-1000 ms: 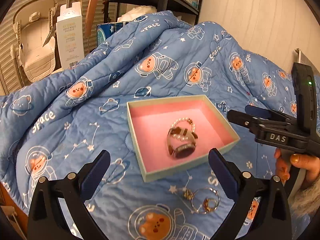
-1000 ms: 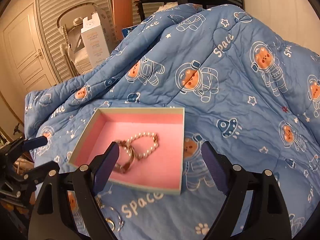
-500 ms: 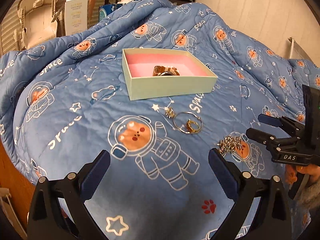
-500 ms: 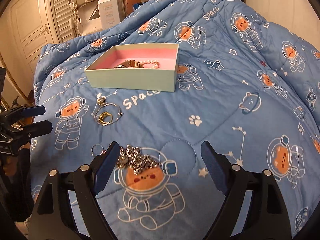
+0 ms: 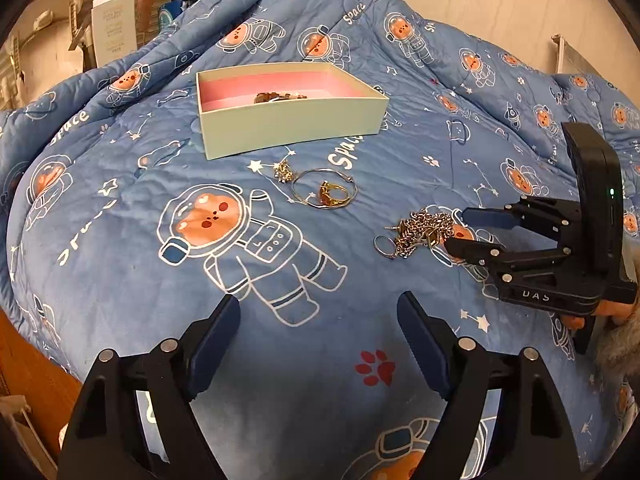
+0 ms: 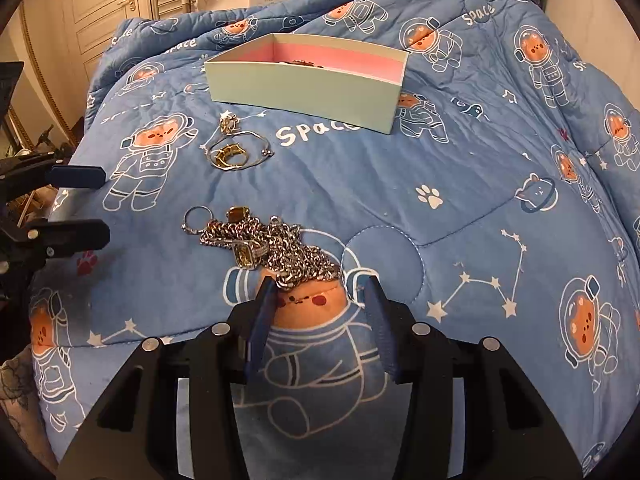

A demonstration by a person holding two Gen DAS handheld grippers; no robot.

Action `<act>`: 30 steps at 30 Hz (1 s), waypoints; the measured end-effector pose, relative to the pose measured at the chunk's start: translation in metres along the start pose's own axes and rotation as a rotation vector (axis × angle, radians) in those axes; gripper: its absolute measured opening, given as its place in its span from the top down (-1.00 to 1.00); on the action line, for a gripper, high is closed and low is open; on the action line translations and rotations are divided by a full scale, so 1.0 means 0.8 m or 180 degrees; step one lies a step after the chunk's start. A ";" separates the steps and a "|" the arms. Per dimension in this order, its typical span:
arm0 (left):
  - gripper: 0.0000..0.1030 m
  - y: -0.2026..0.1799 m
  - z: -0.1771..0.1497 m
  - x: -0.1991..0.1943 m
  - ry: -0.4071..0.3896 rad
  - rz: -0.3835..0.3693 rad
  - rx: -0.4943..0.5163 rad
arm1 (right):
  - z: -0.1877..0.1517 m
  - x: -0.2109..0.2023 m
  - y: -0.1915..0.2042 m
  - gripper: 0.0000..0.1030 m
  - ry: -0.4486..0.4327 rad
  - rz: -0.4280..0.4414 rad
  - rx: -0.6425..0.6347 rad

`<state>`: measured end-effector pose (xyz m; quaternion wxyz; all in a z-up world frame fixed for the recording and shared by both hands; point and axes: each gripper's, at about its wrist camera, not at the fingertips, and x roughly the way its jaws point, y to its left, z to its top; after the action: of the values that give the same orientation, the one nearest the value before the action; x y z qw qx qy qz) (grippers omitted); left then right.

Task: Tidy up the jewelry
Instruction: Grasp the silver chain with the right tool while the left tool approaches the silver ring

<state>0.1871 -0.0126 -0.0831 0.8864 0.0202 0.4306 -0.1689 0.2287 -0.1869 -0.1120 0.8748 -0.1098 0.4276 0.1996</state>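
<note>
A pale green box with pink lining point(image 5: 288, 120) point(image 6: 304, 92) sits on the blue quilt and holds a bracelet point(image 5: 280, 97). In front of it lie a thin gold bangle with a gold ring point(image 5: 326, 194) point(image 6: 232, 152) and a small charm point(image 5: 283, 171). Nearer lies a heap of silver chain point(image 5: 424, 230) point(image 6: 280, 252) with a small ring point(image 6: 195, 216). My right gripper point(image 6: 318, 292) point(image 5: 454, 228) is open, low over the quilt, its tips at the chain's near edge. My left gripper point(image 5: 318, 316) point(image 6: 80, 204) is open and empty, back from the jewelry.
The quilt point(image 5: 120, 200) is humped and falls away at the left edge. A white carton point(image 5: 114, 24) and shelving stand behind. A door point(image 6: 104, 12) is at the far left.
Both grippers pulled back from over the box and dropped low. The right gripper has closed in on the silver chain and its jaws have narrowed.
</note>
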 end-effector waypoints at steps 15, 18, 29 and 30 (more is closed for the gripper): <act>-0.12 -0.044 0.026 0.050 0.0138 -0.0061 0.0505 | -0.003 0.002 -0.008 0.72 -0.0113 0.0254 0.0140; -0.01 -0.049 0.030 0.055 0.0130 -0.0066 0.0606 | -0.013 -0.006 -0.018 0.72 -0.0138 0.0168 0.0352; 0.40 -0.058 0.033 0.061 0.0107 -0.0128 0.0676 | -0.040 -0.021 -0.055 0.72 -0.0169 0.0007 0.0961; 0.48 -0.058 0.033 0.061 0.0097 -0.0120 0.0668 | -0.040 -0.021 -0.054 0.72 -0.0170 -0.0002 0.0963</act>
<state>0.2199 -0.0748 -0.0992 0.8694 0.1074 0.4243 -0.2294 0.2157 -0.2414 -0.1175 0.8925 0.0285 0.4293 0.1356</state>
